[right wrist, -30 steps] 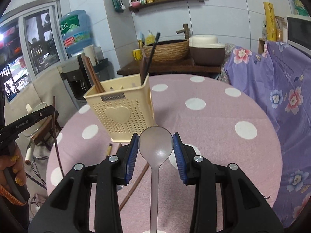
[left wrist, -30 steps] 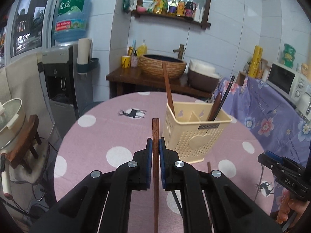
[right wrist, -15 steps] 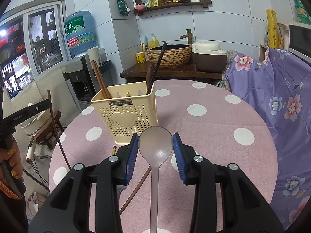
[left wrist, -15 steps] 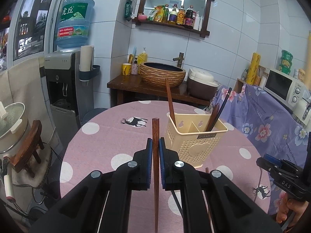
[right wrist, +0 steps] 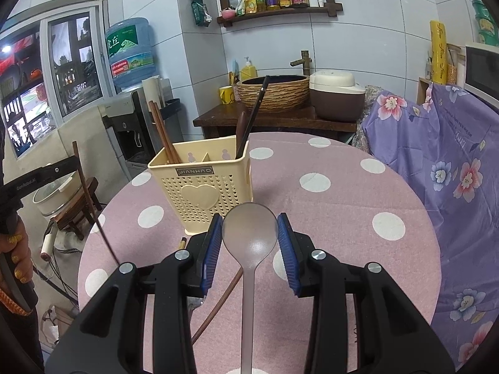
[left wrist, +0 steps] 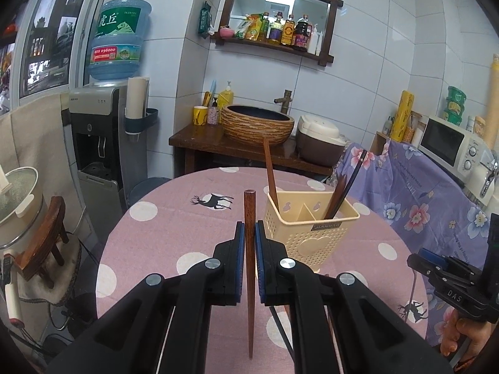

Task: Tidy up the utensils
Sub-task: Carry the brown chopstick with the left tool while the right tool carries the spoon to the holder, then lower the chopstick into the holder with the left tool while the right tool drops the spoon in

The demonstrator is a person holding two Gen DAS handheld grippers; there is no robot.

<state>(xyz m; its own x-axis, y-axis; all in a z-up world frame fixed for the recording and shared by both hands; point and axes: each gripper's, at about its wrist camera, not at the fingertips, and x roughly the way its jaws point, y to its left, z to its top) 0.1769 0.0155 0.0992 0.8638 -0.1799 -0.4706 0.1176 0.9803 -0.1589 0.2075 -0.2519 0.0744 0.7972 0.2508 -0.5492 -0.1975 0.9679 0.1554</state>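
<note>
Left gripper (left wrist: 249, 249): we see its jaws pinching a wooden chopstick (left wrist: 249, 240); long axis upright, blunt end up, thin tip down over the pink dotted table (left wrist: 162, 227)
Right gripper (right wrist: 249, 240): pads clamp a translucent spoon (right wrist: 249, 230) by the bowl; bowl points ahead toward the cream utensil basket (right wrist: 202, 184), handle trailing back
Basket: standing mid-table; we see chopsticks leaning in it

My left wrist camera sits behind my left gripper (left wrist: 249, 233), looking forward and slightly down across the round table (left wrist: 174, 218), near the cream utensil basket (left wrist: 308, 227). My right wrist camera looks likewise past my right gripper (right wrist: 249, 233), meeting the same utensil basket (right wrist: 202, 187) from its other side. Both views share the table, basket, water dispenser (left wrist: 106, 131) and rear wall shelf (right wrist: 277, 12)
</note>
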